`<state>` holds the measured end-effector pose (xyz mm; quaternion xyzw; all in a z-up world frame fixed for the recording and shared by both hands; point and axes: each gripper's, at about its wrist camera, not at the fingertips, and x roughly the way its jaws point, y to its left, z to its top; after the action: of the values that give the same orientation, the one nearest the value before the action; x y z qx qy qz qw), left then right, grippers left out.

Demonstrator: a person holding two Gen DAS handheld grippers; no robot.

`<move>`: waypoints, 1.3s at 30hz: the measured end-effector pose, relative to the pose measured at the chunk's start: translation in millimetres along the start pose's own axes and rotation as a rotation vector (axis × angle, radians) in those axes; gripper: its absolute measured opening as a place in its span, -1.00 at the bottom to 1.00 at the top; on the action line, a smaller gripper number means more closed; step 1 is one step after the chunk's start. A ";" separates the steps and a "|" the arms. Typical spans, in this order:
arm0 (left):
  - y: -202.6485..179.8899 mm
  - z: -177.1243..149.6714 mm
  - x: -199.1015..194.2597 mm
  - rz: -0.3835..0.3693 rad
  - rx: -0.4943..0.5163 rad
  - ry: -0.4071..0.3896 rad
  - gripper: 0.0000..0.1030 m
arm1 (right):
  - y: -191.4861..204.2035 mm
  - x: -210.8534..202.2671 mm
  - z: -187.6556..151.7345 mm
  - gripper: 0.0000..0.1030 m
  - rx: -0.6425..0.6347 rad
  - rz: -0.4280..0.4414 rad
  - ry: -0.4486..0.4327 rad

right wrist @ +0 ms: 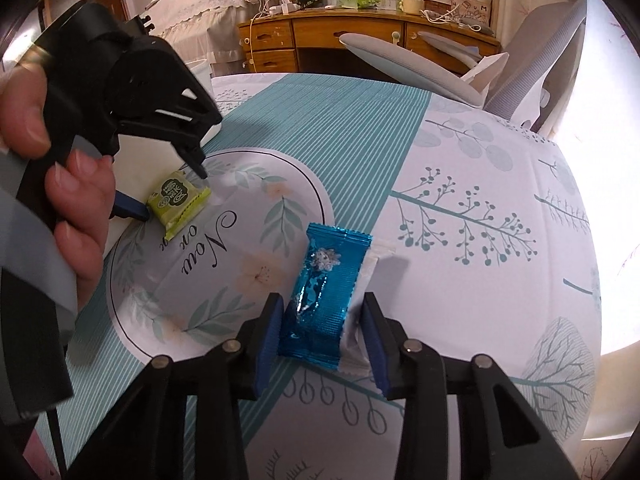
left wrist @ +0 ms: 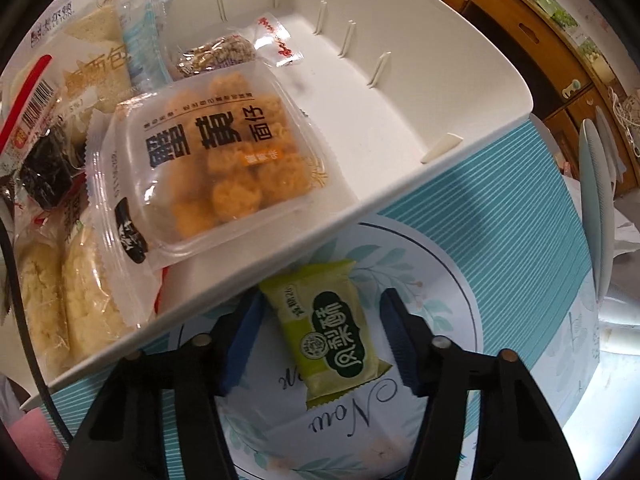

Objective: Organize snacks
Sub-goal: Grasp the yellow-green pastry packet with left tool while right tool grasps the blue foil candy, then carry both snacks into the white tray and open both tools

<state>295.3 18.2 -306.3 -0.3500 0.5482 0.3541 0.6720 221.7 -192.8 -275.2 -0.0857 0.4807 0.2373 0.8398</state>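
A green pineapple-cake packet [left wrist: 326, 334] lies flat on the leaf-printed tablecloth [left wrist: 500, 240], just outside the white tray [left wrist: 384, 120]. My left gripper [left wrist: 322, 298] points down over it and straddles it. Its left pad is beside the wrapper and a small gap shows at the right pad, so it is open. The right wrist view shows the same left gripper [right wrist: 172, 192], held by a hand [right wrist: 76, 216], over the green packet [right wrist: 176, 204]. My right gripper [right wrist: 323, 300] is shut on a shiny blue packet [right wrist: 324, 280], which lies on a white wrapper [right wrist: 370, 264].
The tray holds a clear pack of orange fried snacks [left wrist: 216, 152], bread packs [left wrist: 96, 64], a sesame bar [left wrist: 216, 54] and pale cakes [left wrist: 64, 300]; its right half is bare. Grey chairs [right wrist: 404, 60] and a wooden desk [right wrist: 360, 36] stand beyond the table.
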 end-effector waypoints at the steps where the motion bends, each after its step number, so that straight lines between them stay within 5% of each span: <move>1: 1.6 -1.2 -1.8 0.009 0.004 -0.005 -0.08 | 0.1 -0.1 0.1 -0.27 0.002 -0.001 0.001; 5: 4.7 -0.9 -3.5 -0.006 0.005 0.000 -0.28 | 0.6 -1.3 0.7 -0.31 0.011 0.005 0.015; 14: 21.3 -3.2 -4.7 -0.022 0.087 0.044 -0.29 | -7.7 -8.1 0.6 -0.40 0.079 0.018 0.062; 22: 31.0 -41.1 -9.3 -0.014 0.169 0.119 -0.30 | -21.4 -26.3 -6.5 -0.42 0.198 0.017 0.093; 29: 44.1 -82.6 -19.5 -0.039 0.345 0.217 -0.30 | -28.6 -54.3 -13.3 -0.42 0.270 -0.001 0.081; 39: 78.6 -125.3 -69.6 -0.144 0.591 0.256 -0.30 | -24.6 -92.0 -20.9 -0.42 0.357 -0.018 0.049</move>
<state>156.1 -56.2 -263.4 -0.2194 0.6810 0.0844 0.6935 178.5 -251.1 -210.1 0.0545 0.5349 0.1387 0.8317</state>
